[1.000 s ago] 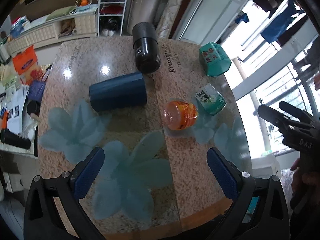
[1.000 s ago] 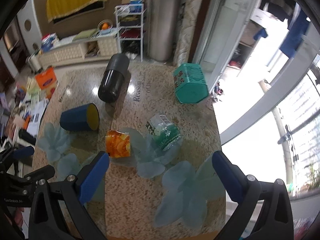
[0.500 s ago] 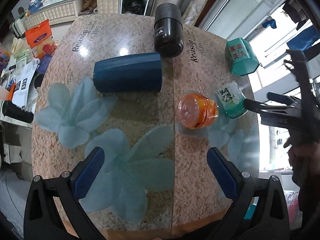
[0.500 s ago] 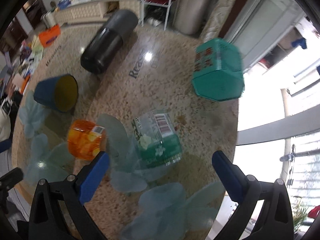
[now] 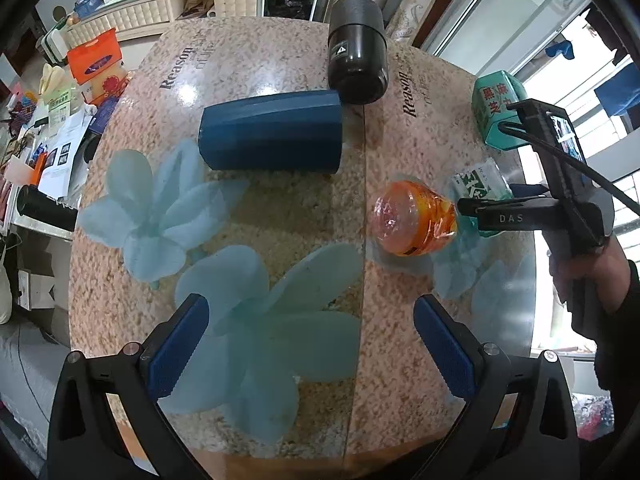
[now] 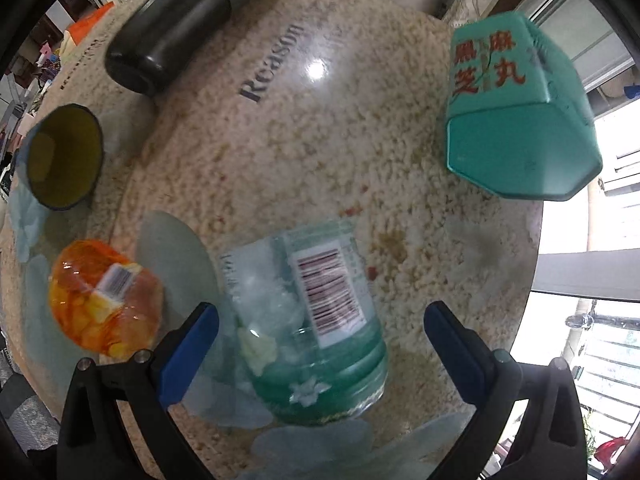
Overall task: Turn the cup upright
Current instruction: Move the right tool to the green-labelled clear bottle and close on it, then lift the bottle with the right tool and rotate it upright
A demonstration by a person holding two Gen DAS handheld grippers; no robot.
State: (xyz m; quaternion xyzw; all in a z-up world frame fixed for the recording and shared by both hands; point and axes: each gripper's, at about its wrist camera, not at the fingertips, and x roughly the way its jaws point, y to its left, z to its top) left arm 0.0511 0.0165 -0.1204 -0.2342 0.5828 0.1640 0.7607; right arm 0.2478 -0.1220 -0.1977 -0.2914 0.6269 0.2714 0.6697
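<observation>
A clear green cup with a barcode label (image 6: 316,324) lies on its side on the granite table (image 6: 320,152). It sits between the open fingers of my right gripper (image 6: 320,340), which is low over it without touching it. The left wrist view shows this cup (image 5: 478,184) partly hidden behind the right gripper's body (image 5: 520,210). An orange cup (image 5: 412,218) lies on its side beside it. A dark blue cup (image 5: 272,136) lies on its side farther left. My left gripper (image 5: 310,340) is open and empty above the near table part.
A black flask (image 5: 358,56) lies at the table's far side. A teal hexagonal box (image 6: 520,112) lies at the far right near the edge. Pale flower decals (image 5: 256,320) mark the tabletop. Cluttered shelves and papers (image 5: 60,120) lie beyond the left edge.
My right gripper has dropped toward the table and closed in on the green cup, which now sits between its fingers. My left gripper has also come lower and closer to the table.
</observation>
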